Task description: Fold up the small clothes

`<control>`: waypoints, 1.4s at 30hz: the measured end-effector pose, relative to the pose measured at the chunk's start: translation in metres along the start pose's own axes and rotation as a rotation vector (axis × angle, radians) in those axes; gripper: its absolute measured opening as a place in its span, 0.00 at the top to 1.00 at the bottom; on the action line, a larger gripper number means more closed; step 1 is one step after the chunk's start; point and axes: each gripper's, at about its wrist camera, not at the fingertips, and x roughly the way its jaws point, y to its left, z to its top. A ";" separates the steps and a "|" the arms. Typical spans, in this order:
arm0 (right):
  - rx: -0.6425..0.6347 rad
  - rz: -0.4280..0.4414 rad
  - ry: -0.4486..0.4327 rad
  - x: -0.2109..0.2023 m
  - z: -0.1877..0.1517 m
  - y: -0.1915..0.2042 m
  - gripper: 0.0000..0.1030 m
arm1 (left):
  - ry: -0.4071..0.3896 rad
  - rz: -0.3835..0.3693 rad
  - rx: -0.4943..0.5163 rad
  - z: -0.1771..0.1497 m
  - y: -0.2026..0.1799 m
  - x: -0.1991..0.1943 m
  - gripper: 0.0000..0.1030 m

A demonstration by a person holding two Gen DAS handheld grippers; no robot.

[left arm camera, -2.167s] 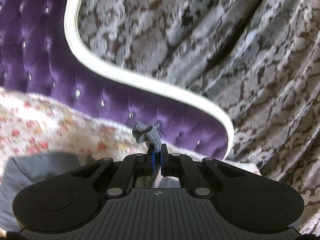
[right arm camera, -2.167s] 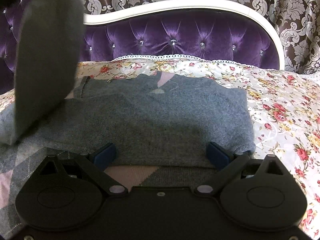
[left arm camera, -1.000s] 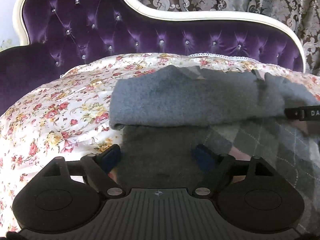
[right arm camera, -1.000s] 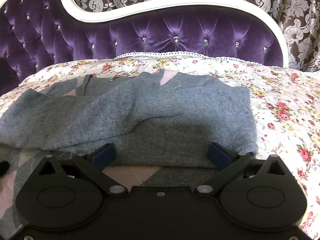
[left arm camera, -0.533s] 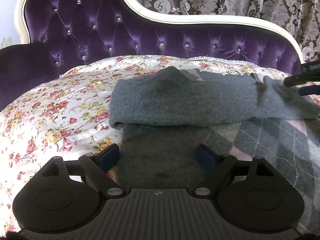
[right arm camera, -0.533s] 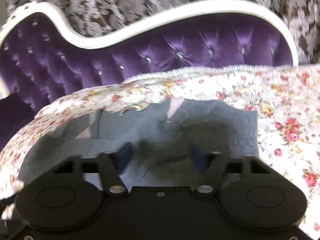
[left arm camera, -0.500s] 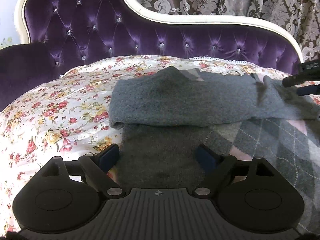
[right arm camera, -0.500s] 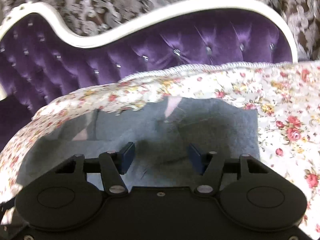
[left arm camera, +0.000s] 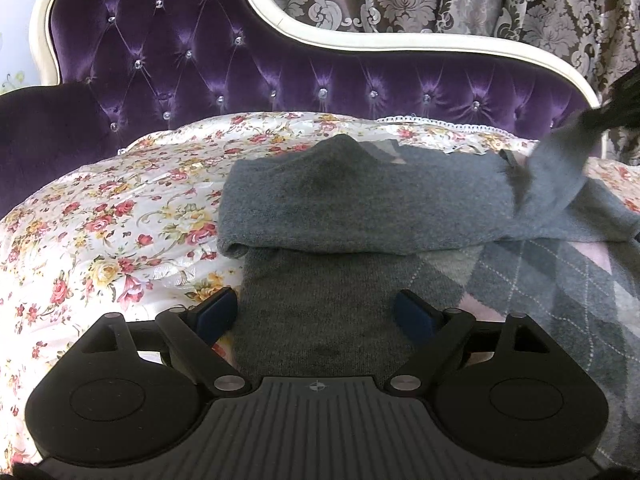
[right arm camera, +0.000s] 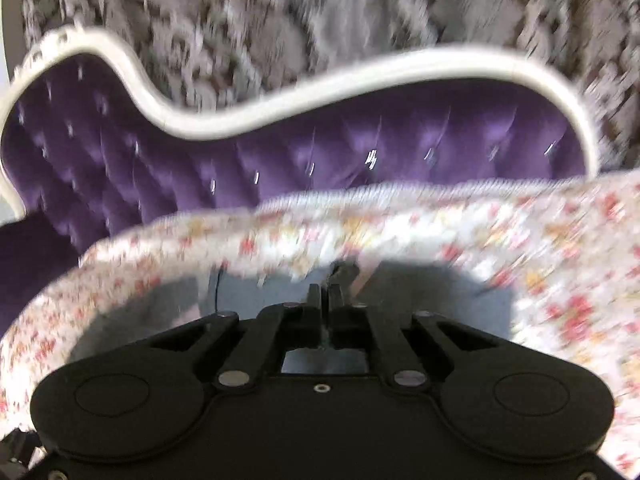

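On the floral bedspread [left arm camera: 100, 216] ahead of your left gripper [left arm camera: 316, 312], whose jaws stand wide apart and empty, the grey sweater [left arm camera: 360, 208] lies part-folded, one sleeve lifted at the far right. From the blurred right wrist view, your right gripper [right arm camera: 329, 292] is pinched closed on grey knit. It looks soft, light and floppy, so grip a cuff or hem.

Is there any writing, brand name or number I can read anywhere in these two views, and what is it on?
None can be read.
Left gripper: only a small crosshair mark on its body, no letters.
Grey sweater, floral bedspread, purple headboard: patterns only, no text.
The right wrist view is too motion-blurred to read anything.
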 end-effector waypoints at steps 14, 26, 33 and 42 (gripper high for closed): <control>0.019 -0.156 0.034 -0.013 -0.017 -0.046 0.91 | 0.003 0.000 0.003 0.000 -0.001 0.001 0.16; -0.017 -0.198 0.171 0.007 -0.049 -0.060 0.89 | 0.016 -0.076 -0.063 0.036 0.032 -0.013 0.18; -0.064 -0.202 0.159 0.009 -0.060 -0.056 0.86 | 0.046 -0.089 -0.156 0.090 0.067 0.026 0.18; -0.077 -0.202 0.139 0.011 -0.064 -0.055 0.86 | 0.200 -0.030 -0.090 0.105 0.058 0.103 0.32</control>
